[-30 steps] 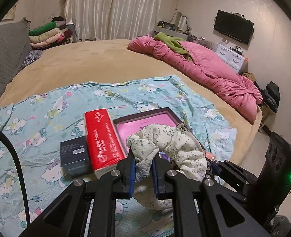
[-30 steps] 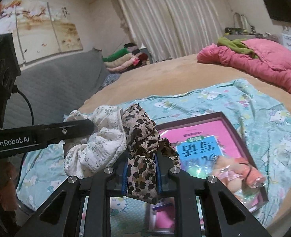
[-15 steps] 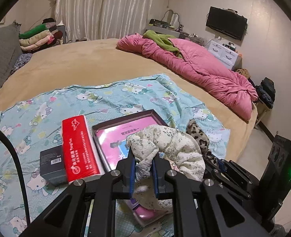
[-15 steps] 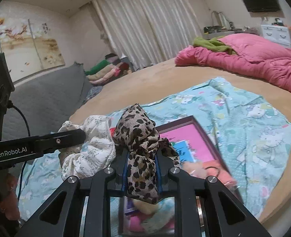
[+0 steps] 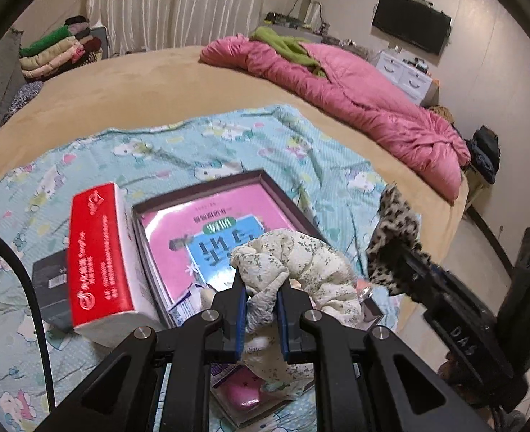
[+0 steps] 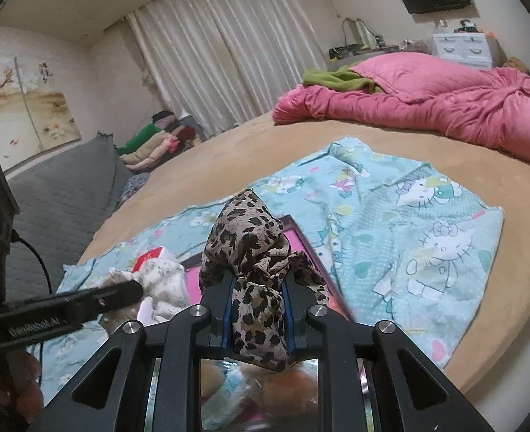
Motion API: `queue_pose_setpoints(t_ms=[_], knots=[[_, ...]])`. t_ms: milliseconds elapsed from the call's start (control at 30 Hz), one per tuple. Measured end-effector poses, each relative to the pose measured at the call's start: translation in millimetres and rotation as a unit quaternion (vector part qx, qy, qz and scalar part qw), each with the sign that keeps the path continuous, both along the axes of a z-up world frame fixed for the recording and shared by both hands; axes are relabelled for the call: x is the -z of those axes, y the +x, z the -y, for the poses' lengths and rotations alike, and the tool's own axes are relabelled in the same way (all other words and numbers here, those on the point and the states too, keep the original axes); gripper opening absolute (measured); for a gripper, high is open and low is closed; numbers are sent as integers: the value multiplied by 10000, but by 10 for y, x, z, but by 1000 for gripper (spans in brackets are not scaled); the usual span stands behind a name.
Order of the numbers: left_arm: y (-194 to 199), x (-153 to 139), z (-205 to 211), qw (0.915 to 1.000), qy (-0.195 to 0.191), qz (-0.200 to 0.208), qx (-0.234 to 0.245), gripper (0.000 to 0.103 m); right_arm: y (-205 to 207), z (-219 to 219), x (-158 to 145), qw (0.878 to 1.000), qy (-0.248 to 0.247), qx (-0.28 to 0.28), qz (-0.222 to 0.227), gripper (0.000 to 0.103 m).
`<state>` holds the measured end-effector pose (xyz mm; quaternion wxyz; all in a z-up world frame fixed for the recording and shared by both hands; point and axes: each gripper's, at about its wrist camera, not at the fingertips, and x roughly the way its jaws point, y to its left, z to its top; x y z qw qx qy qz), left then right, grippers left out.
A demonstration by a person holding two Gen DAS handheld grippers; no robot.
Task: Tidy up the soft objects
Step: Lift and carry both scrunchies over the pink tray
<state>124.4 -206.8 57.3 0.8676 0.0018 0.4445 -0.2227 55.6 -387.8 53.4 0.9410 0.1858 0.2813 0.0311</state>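
floral scrunchie: hanging over the dark tray, pinched in the left gripper
leopard scrunchie: being clamped by the right gripper
surface: cartoon sheet lying on a tan bed
room: pink quilt lying beyond

Box contents partly hidden behind floral scrunchie.

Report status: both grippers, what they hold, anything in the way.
Left gripper shut on white floral scrunchie. Right gripper shut on leopard-print scrunchie. Both above the dark tray. Red tissue pack beside it, clear.
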Motion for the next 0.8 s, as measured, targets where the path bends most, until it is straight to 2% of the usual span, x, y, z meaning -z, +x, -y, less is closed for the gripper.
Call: queue_pose_setpoints(t_ms=[200, 367, 800], knots=[[63, 220, 107, 9996, 245, -158, 71, 14, 71, -16, 95, 9999, -37, -38, -150, 22], [79, 379, 169, 9986, 452, -242, 104, 14, 203, -57, 250, 9989, -45, -101, -449, 22], [127, 567, 266, 9969, 711, -298, 176, 16, 464, -72, 555, 9946, -38, -232, -1015, 23]])
